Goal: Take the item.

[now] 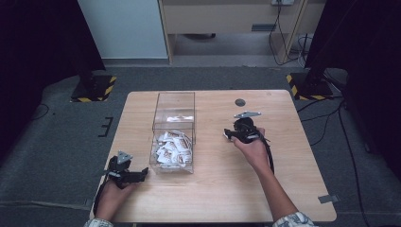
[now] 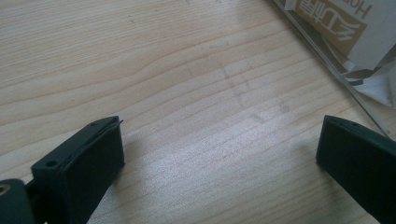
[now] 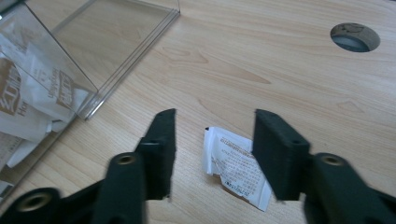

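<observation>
The left tongs (image 1: pixel 142 173) rest low on the desk (image 1: pixel 227 189), just left of the near corner of the clear plastic box (image 1: pixel 173 137). Their jaws stand wide with only bare wood between them, and the box wall with its heap of white sachets (image 1: pixel 172 147) lies off their right jaw. The right tongs (image 3: pixel 212 140) sit on the far side of that box, well apart from it, jaws parted about halfway. Between those jaws lies a single white sachet (image 3: pixel 236 165) flat on the desk, nearer the right jaw and not pressed by either pad. Its long axis runs roughly along the jaws, slanting toward the right one. The right hand (image 1: pixel 253 149) is plainly the nearer to it. Any next move on this sachet seemingly falls to the right tongs; the box lies to their left.
</observation>
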The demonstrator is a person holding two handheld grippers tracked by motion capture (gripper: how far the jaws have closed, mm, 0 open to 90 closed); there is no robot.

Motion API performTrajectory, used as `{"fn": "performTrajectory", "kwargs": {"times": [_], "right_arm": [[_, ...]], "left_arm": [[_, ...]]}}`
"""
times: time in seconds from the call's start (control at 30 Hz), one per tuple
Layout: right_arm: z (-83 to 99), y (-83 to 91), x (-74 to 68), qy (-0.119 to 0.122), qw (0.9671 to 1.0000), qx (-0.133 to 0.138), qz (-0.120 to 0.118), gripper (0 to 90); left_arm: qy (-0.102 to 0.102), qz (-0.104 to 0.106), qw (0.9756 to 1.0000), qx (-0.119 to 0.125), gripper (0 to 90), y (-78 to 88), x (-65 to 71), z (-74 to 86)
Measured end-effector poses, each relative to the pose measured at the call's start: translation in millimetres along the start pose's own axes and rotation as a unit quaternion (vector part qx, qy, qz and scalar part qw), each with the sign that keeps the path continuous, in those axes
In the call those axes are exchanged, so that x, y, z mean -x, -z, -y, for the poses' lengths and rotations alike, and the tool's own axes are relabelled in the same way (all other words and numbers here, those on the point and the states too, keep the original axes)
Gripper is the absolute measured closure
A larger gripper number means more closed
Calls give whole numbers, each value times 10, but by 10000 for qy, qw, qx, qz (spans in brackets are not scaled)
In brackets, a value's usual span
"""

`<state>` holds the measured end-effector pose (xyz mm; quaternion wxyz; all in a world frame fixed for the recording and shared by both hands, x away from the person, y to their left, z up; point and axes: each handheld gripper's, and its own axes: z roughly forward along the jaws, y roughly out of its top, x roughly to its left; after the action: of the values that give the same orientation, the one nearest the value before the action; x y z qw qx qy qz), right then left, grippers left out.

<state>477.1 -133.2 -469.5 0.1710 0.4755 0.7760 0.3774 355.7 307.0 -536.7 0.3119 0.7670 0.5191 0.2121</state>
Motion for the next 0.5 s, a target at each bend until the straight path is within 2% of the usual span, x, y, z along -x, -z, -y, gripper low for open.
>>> {"fn": "performTrajectory", "kwargs": {"times": [0.07, 0.1, 0.27, 0.5], "right_arm": [[-5, 44, -10, 21, 10000, 79, 44, 356], [3, 100, -27, 18, 9999, 146, 56, 285], [102, 237, -68, 98, 9996, 239, 127, 199], [326, 361, -67, 104, 9995, 257, 137, 155]], "left_arm": [[1, -1, 10000, 1, 0, 1, 0, 1], [1, -1, 10000, 0, 0, 1, 0, 1], [1, -1, 10000, 0, 0, 1, 0, 1], [2, -2, 10000, 0, 0, 1, 0, 1]]}}
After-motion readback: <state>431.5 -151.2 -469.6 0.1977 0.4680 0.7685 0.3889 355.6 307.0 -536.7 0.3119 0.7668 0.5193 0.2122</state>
